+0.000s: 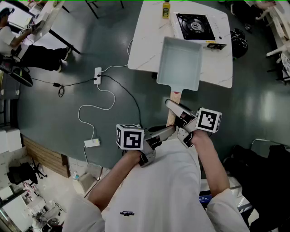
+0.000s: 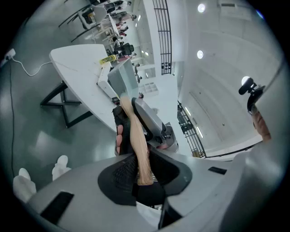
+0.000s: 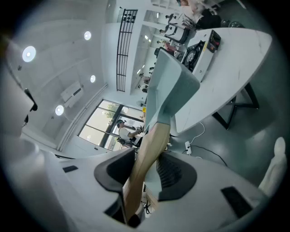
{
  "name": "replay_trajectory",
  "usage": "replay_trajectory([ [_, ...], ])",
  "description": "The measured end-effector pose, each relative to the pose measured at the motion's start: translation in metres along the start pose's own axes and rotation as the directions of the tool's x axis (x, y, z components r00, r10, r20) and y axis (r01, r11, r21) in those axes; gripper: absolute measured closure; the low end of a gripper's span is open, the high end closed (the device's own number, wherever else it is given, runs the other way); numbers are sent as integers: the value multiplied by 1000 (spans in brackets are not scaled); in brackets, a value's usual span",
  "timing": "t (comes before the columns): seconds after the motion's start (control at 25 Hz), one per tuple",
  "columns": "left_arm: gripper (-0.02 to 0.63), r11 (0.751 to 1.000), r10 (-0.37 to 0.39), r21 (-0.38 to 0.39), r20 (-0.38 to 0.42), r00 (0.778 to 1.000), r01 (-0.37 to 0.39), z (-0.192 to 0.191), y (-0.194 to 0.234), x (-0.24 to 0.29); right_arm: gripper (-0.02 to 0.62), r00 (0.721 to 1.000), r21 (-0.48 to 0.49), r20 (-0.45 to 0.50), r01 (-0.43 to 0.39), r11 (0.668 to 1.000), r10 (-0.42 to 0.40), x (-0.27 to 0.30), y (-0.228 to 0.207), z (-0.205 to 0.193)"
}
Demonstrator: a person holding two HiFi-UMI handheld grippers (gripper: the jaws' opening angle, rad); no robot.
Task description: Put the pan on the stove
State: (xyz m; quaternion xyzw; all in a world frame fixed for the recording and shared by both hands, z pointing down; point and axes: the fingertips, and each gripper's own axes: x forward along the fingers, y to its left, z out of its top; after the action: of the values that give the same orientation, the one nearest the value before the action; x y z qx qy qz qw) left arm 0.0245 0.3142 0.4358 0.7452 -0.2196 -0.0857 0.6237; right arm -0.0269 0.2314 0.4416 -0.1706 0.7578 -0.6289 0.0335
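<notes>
shirt: white and closest to us, at the bottom of the head view, with both bare forearms reaching forward out of it.
left gripper: we see its fingers pinching the free end of the handle. The wooden tip sits right between the ribbed pads.
right gripper: its fingers are clamped on the same handle higher up, between the left gripper and the pan. The wood runs straight through between them and on below.
pan: carried by the handle alone, out ahead of both pairs of fingers. In the head view it overlaps the near edge of the table, and the handle sticks out over the floor. It is not on the stove; its far edge reaches the stove's near side. We cannot tell whether its base touches the table.
pan's look: rectangular, deep and straight-walled, pale blue-grey inside and out, with a slim light-wood handle fixed to the middle of one short side.
stove: single burner, white body, black top, on the far right part of the table.
bottle: small, yellow, upright, just left of the stove.
floor: dark grey-green, with a white power strip and cables left of the table.
</notes>
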Motion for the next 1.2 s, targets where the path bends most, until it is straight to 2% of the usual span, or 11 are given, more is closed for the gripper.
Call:
replay_trajectory([
  [0.08,522,1000,-2,-13,-5,1000,2,-13,-4,-7,439,1000,9,-26,10,1000,-9,-2,3,-16],
  [0.28,522,1000,-23,-17,-33,999,23,-61,-29,-38,439,997,-65,-48,58,996,-61,-21,29,-67],
  [0.52,522,1000,-17,-11,-65,998,16,-95,-49,-32,440,997,-41,-55,53,998,-56,-52,38,-88],
  [0.8,523,999,-11,-38,-54,999,9,-111,-54,-9,439,996,-42,-70,46,998,-49,-78,30,-88],
  [1.04,523,1000,2,-14,-46,999,-3,-125,-54,7,439,996,-49,-84,20,999,-24,-97,23,-89],
  [1.2,523,1000,-4,1,-46,999,4,-117,-58,21,439,997,-56,-81,10,998,-15,-102,22,-74],
])
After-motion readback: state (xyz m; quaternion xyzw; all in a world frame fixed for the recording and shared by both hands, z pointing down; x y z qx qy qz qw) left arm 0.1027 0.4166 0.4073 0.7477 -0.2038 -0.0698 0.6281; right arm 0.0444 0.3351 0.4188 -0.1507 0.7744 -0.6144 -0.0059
